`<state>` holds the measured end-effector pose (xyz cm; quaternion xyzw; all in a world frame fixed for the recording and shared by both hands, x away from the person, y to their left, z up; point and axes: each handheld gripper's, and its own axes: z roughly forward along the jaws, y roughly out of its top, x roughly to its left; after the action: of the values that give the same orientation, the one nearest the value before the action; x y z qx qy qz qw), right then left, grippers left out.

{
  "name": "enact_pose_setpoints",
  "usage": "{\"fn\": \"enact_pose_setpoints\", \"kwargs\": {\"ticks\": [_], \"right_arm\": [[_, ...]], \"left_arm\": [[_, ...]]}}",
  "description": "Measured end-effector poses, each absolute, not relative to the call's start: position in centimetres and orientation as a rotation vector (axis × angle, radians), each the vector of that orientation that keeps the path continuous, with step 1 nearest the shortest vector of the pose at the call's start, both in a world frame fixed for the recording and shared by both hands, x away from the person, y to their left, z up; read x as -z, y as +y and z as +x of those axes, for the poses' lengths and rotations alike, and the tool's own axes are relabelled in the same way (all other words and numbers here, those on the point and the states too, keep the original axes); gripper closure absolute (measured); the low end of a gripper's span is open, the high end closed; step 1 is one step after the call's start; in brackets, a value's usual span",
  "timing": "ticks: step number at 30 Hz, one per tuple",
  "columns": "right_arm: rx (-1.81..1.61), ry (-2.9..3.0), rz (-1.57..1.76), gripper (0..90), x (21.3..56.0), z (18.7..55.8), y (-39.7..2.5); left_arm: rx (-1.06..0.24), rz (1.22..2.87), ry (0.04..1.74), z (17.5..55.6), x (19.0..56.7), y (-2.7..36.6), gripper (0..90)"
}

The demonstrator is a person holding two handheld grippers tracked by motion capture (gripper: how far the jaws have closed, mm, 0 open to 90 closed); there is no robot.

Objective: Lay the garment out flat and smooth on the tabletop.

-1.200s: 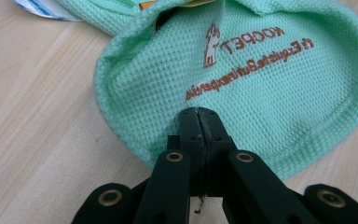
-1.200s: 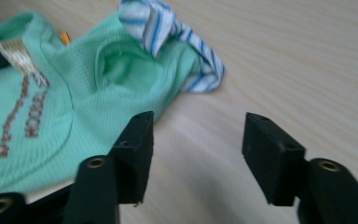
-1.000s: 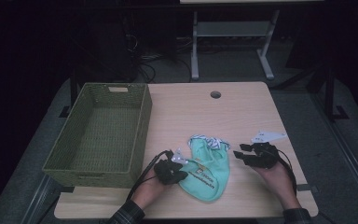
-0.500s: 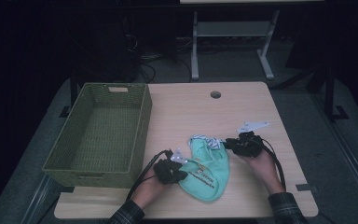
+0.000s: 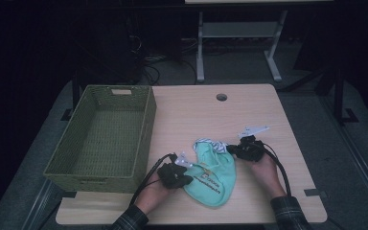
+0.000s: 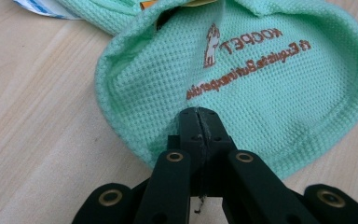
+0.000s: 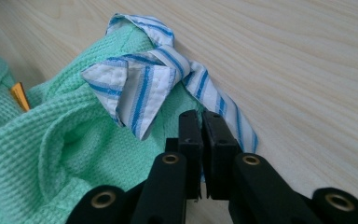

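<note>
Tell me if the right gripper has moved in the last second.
Yes. In the high view the right gripper has shifted left, away from the table's right edge, and now meets the green garment at its striped collar.

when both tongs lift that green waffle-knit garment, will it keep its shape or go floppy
Probably floppy: the green waffle-knit garment already lies creased and bunched on the table. It likely sags between the left tongs and right tongs. The striped collar looks a bit firmer, folded crisply.
</note>
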<state>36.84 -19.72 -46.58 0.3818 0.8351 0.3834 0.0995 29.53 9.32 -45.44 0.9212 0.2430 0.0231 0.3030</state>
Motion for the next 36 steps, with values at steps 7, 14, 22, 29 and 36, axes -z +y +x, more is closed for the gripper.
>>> {"fn": "enact_pose_setpoints", "kwargs": {"ticks": [7, 14, 22, 29, 36], "right_arm": [[-1.119, 2.446, 1.123, 89.1, 46.3, 36.7, -19.9], [-1.082, 2.402, 1.126, 89.6, 46.1, 36.7, -21.0], [-1.041, 2.359, 1.196, 89.8, 46.4, 37.1, -22.6], [-1.019, 2.358, 1.207, 89.2, 46.8, 37.3, -22.9], [-1.064, 2.355, 1.209, 80.6, 46.2, 36.6, -23.1]], "left_arm": [[-0.064, 2.45, 0.637, 29.5, 45.4, 9.3, 89.0], [-0.063, 2.451, 0.639, 29.5, 45.4, 9.3, 89.1], [-0.065, 2.452, 0.639, 29.5, 45.4, 9.3, 89.1], [-0.048, 2.438, 0.649, 29.6, 45.4, 9.3, 88.2], [-0.047, 2.407, 0.642, 29.8, 44.2, 9.4, 83.1]]}}
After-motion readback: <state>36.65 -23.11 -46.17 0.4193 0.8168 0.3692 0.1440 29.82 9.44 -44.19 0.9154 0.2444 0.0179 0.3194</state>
